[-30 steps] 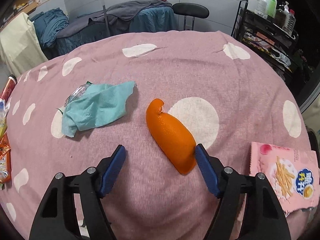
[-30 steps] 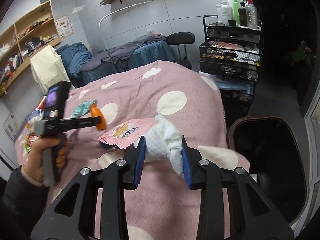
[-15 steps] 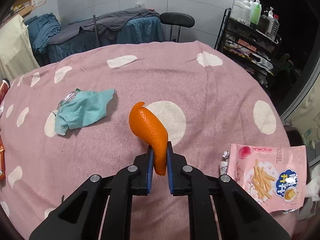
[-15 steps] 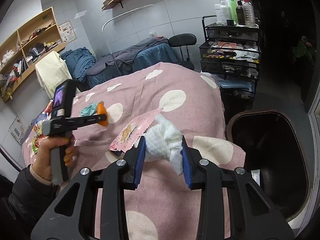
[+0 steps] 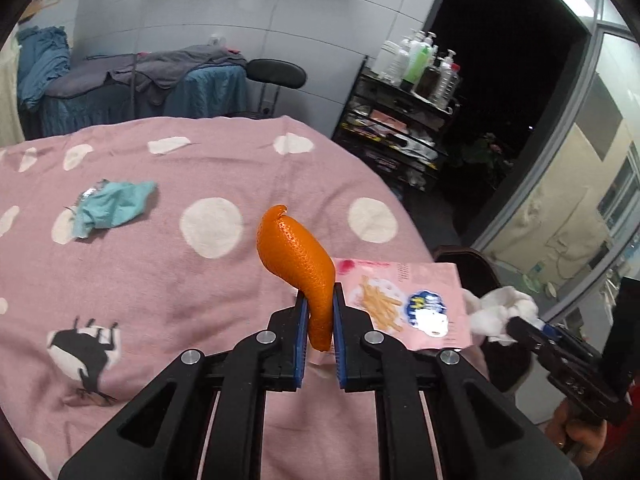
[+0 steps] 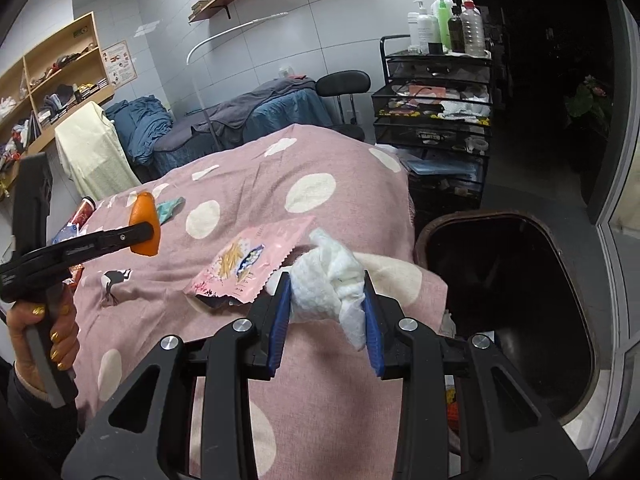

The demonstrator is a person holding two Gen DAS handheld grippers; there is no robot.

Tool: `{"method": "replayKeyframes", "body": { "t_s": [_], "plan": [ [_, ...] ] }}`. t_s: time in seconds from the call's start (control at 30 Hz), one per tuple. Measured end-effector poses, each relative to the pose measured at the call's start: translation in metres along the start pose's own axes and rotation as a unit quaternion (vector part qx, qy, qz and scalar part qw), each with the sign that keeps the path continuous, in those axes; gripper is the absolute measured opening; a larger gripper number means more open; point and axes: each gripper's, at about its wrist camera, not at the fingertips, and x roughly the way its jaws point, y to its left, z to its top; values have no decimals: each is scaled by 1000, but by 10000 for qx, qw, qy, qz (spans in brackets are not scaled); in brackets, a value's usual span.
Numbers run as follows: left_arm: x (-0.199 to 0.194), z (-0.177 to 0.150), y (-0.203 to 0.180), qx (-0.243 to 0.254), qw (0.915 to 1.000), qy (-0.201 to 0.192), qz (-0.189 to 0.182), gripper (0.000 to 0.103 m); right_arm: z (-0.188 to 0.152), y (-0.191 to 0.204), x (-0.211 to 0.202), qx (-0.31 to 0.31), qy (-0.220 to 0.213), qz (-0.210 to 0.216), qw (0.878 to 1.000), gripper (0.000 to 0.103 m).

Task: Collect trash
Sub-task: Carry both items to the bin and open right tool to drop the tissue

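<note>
Two trash pieces are held: orange peel [image 5: 298, 264] is pinched in the left hand-held gripper [image 5: 319, 334], centre frame; crumpled tissue [image 6: 328, 284] is clamped in the right hand-held gripper [image 6: 325, 316]. Only the right view shows the dark bin [image 6: 508, 312], lower right.

Orange peel [image 5: 294, 256]; white tissue [image 6: 330, 280]; pink blanket [image 5: 160, 280] w/ cream dots; teal wrapper [image 5: 114, 206].
</note>
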Motion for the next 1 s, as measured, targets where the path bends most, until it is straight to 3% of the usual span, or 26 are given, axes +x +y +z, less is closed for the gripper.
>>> {"method": "replayKeyframes", "body": {
  "t_s": [0.13,0.33,0.57,0.73,1.0],
  "plan": [
    [22,-13,-37,375,9985,257,-319,12,-6,-3,1,103,88,60,9999,34],
    [68,-28,-56,627,9944,840,-116,12,-10,-7,-12,54,-48,-109,9999,34],
    [66,-28,-57,720,9943,789,9,12,-15,-40,-27,418,-184,-399,9982,34],
    [45,-29,-72,918,9945,511,44,12,-18,-68,-36,666,-238,-746,9947,34],
    [30,-30,-103,1142,9924,355,-297,12,-25,-104,-42,995,-236,-1234,9871,34]
  ]
}}
